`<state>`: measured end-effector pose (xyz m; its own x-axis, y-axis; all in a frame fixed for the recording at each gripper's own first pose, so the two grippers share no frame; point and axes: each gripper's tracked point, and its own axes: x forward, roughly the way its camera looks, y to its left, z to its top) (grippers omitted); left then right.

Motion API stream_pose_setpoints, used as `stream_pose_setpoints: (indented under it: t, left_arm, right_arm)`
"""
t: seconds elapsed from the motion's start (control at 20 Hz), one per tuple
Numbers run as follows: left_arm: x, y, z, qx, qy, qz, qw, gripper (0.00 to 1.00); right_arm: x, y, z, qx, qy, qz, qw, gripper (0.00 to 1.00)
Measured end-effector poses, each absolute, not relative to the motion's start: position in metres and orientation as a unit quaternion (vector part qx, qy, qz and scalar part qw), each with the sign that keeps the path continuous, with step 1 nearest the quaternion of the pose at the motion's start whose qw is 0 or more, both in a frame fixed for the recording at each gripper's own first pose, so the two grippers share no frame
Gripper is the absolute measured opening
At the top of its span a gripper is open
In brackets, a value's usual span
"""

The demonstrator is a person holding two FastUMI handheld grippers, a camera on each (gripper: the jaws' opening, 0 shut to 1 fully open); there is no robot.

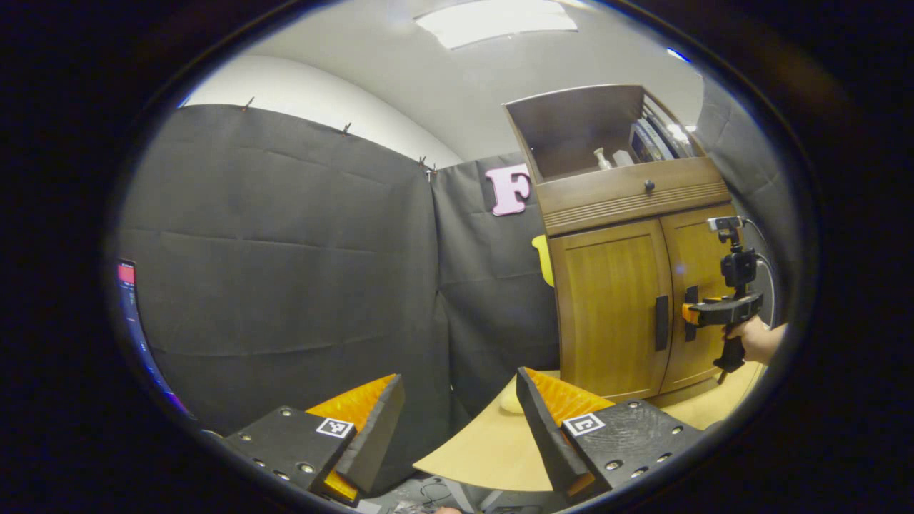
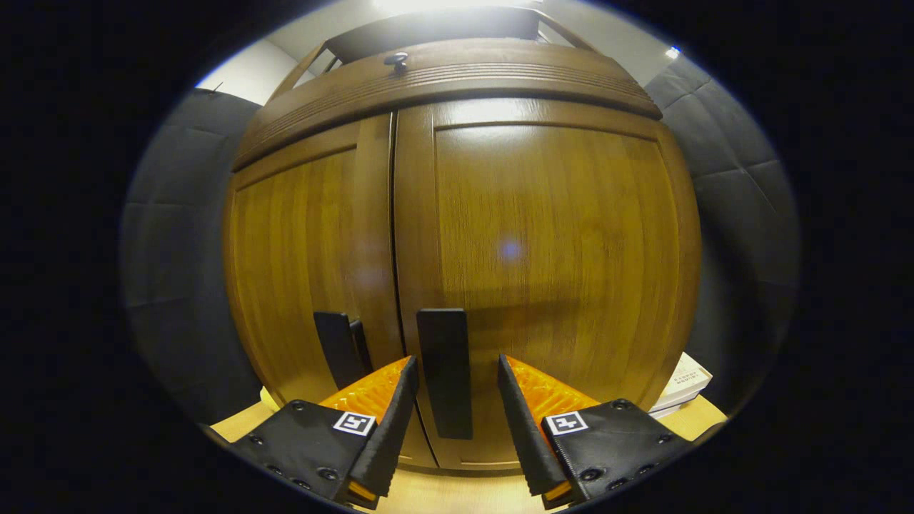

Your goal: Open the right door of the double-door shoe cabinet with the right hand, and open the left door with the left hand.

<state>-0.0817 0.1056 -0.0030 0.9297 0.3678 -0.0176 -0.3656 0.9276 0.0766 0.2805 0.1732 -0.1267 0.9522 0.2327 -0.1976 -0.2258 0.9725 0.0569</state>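
Standing on a pale wooden table (image 1: 493, 450), the shoe cabinet (image 1: 628, 285) has both of its 2 doors closed, the seam between them running straight down the middle. In the right gripper view the right door (image 2: 550, 264) takes up most of the frame, with the left door (image 2: 300, 264) beside it. Each door carries a dark vertical handle near the seam: the right handle (image 2: 444, 371) and the left handle (image 2: 341, 348).

The right gripper (image 2: 451, 414) points straight at the right door, its 2 fingers spread apart on either side of the right handle, which stands in the gap between them. Neither finger presses on the handle, so the claw is open. From the left gripper view, that same gripper (image 1: 687, 314) is level at handle height, its tip right at the handles, with a hand (image 1: 757, 341) gripping its stem from below and a cable trailing off behind.

The left gripper (image 1: 457, 428) sits well back from the cabinet, low over the near edge of the table, aimed mostly at the black cloth wall (image 1: 285, 257); its fingers are wide apart and hold nothing.

Above the doors runs a drawer front with a small round knob (image 1: 648, 185), and an open shelf (image 1: 593, 135) on top holds a few small items. Some books (image 2: 682, 389) lie on the table at the cabinet's right side.
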Motion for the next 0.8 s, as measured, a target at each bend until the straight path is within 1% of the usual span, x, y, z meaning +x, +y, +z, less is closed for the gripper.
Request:
stream_pose_setpoints:
  t: [0.05, 0.15, 0.25, 0.3, 0.45, 0.5, 0.55, 0.6, 0.65, 0.8]
  left_arm:
    - [-0.082, 0.107, -0.004, 0.037, 0.016, 0.187, 0.982, 0.92]
    - [-0.083, 0.106, -0.002, 0.040, 0.016, 0.187, 0.981, 0.92]
    - [-0.083, 0.107, -0.002, 0.040, 0.016, 0.186, 0.982, 0.92]
    - [-0.082, 0.107, -0.002, 0.039, 0.016, 0.185, 0.982, 0.92]
    - [-0.082, 0.105, -0.003, 0.033, 0.016, 0.182, 0.983, 0.92]
    - [-0.082, 0.105, -0.003, 0.033, 0.017, 0.181, 0.983, 0.92]
    - [-0.083, 0.105, -0.003, 0.032, 0.016, 0.180, 0.983, 0.92]
    - [-0.083, 0.106, -0.003, 0.031, 0.016, 0.178, 0.983, 0.92]
    - [-0.083, 0.106, -0.004, 0.030, 0.016, 0.176, 0.984, 0.92]
    - [-0.082, 0.105, -0.003, 0.028, 0.011, 0.166, 0.986, 0.92]
  right_arm:
    - [0.283, 0.175, -0.129, 0.018, 0.107, 0.116, 0.987, 0.72]
    - [0.286, 0.177, -0.129, 0.027, 0.113, 0.119, 0.986, 0.72]
    - [0.291, 0.182, -0.131, 0.032, 0.113, 0.118, 0.986, 0.50]
    - [0.292, 0.182, -0.133, 0.025, 0.112, 0.116, 0.987, 0.36]
    - [0.290, 0.182, -0.130, 0.018, 0.100, 0.113, 0.988, 0.29]
    - [0.292, 0.182, -0.131, 0.018, 0.103, 0.115, 0.988, 0.20]
    - [0.287, 0.181, -0.129, 0.024, 0.104, 0.115, 0.988, 0.17]
    - [0.290, 0.182, -0.132, 0.022, 0.105, 0.116, 0.987, 0.07]
    - [0.287, 0.181, -0.129, 0.021, 0.103, 0.118, 0.987, 0.09]
    - [0.280, 0.179, -0.124, 0.029, 0.104, 0.132, 0.985, 0.07]
